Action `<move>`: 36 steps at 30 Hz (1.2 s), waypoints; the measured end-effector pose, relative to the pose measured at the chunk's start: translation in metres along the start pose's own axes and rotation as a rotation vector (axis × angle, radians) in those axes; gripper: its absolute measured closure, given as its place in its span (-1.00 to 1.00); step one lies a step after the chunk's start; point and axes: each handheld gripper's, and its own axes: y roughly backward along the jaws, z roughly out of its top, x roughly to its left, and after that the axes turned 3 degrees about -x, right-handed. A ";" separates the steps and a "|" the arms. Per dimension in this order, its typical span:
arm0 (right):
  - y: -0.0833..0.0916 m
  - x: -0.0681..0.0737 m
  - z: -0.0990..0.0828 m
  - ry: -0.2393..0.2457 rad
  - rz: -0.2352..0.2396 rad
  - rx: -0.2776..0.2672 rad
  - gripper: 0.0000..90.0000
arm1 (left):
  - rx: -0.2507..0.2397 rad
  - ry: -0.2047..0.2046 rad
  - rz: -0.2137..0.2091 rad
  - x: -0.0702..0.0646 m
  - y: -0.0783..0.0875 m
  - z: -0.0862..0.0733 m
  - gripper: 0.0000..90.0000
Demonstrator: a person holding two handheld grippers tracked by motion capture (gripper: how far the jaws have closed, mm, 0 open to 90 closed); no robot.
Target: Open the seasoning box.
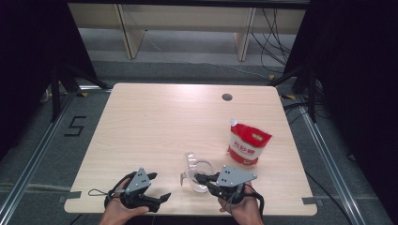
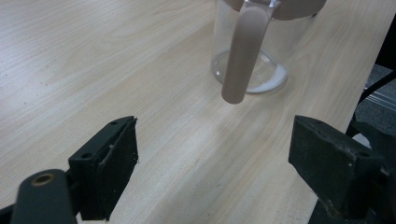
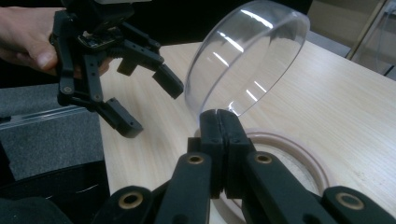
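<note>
A clear glass jar (image 1: pixel 202 177) stands near the table's front edge with a little white powder (image 2: pixel 275 80) at its bottom. Its clear domed lid (image 3: pixel 247 56) is tipped up, and a beige seal ring (image 3: pixel 292 145) runs round the mouth. A beige clasp strap (image 2: pixel 243 51) hangs down the jar's side. My right gripper (image 3: pixel 219 122) is shut, tips at the lid's lower edge; whether they pinch it I cannot tell. My left gripper (image 2: pixel 215 168) is open, just left of the jar (image 2: pixel 233 28), facing the strap and touching nothing.
A red and white pouch (image 1: pixel 248 143) with a white spout stands to the right of the jar, a little farther back. A round cable hole (image 1: pixel 227 97) sits near the table's far edge. Both hands rest at the front edge (image 1: pixel 187 211).
</note>
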 end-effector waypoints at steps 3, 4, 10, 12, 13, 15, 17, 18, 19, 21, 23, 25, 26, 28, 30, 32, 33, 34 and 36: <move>-0.002 0.001 0.000 0.010 0.006 0.006 1.00 | -0.004 -0.002 0.000 0.001 0.000 -0.001 -0.66; -0.003 0.002 0.000 0.001 0.007 -0.005 1.00 | -0.016 0.004 -0.003 0.001 -0.001 -0.001 -0.66; -0.001 0.001 0.001 -0.005 0.016 -0.006 0.97 | 0.002 -0.014 0.014 0.002 0.000 -0.001 -0.66; 0.001 -0.001 0.002 -0.003 0.002 -0.012 0.96 | -0.024 0.009 0.006 0.000 -0.001 -0.001 -0.66; 0.003 -0.002 0.002 -0.007 0.000 -0.007 0.95 | -0.019 0.004 0.008 0.001 0.000 -0.001 -0.66; 0.005 -0.005 0.002 -0.005 -0.015 -0.017 0.89 | -0.021 0.008 0.001 0.001 -0.001 -0.001 -0.66; 0.010 -0.009 0.002 -0.002 -0.038 -0.018 0.75 | -0.014 0.007 0.005 0.001 -0.001 -0.002 -0.66; 0.012 -0.011 0.001 -0.010 -0.057 -0.022 0.72 | -0.026 0.015 -0.005 0.000 -0.002 -0.002 -0.66; 0.016 -0.013 -0.001 -0.011 -0.061 -0.017 0.67 | -0.027 0.011 -0.008 0.000 -0.002 -0.002 -0.66; 0.023 -0.019 -0.004 -0.012 -0.091 -0.017 0.52 | -0.024 0.012 0.000 0.000 -0.001 -0.001 -0.66; 0.032 -0.024 -0.008 -0.018 -0.108 0.002 0.43 | -0.027 0.016 0.000 0.000 -0.001 -0.001 -0.66; 0.039 -0.029 -0.012 -0.024 -0.123 0.000 0.33 | -0.019 0.010 0.008 0.001 0.000 -0.002 -0.66; 0.042 -0.032 -0.014 -0.023 -0.112 0.026 0.32 | -0.024 0.016 0.003 0.000 -0.001 -0.002 -0.66; 0.047 -0.034 -0.018 -0.027 -0.132 0.032 0.28 | -0.027 0.018 -0.004 0.000 -0.001 -0.002 -0.66; 0.050 -0.038 -0.022 -0.004 -0.145 0.034 0.24 | -0.021 0.019 -0.002 0.001 -0.001 -0.001 -0.66; 0.055 -0.040 -0.026 -0.054 -0.138 0.051 0.20 | -0.025 0.014 -0.005 0.002 -0.001 -0.001 -0.66; 0.055 -0.041 -0.028 -0.056 -0.147 0.041 0.18 | -0.036 0.016 -0.008 0.001 -0.001 -0.001 -0.66; 0.057 -0.043 -0.030 -0.057 -0.148 0.047 0.16 | -0.033 0.016 -0.004 0.001 -0.001 -0.001 -0.66; 0.060 -0.045 -0.034 -0.074 -0.158 0.056 0.12 | -0.027 0.017 -0.001 0.001 0.000 -0.001 -0.66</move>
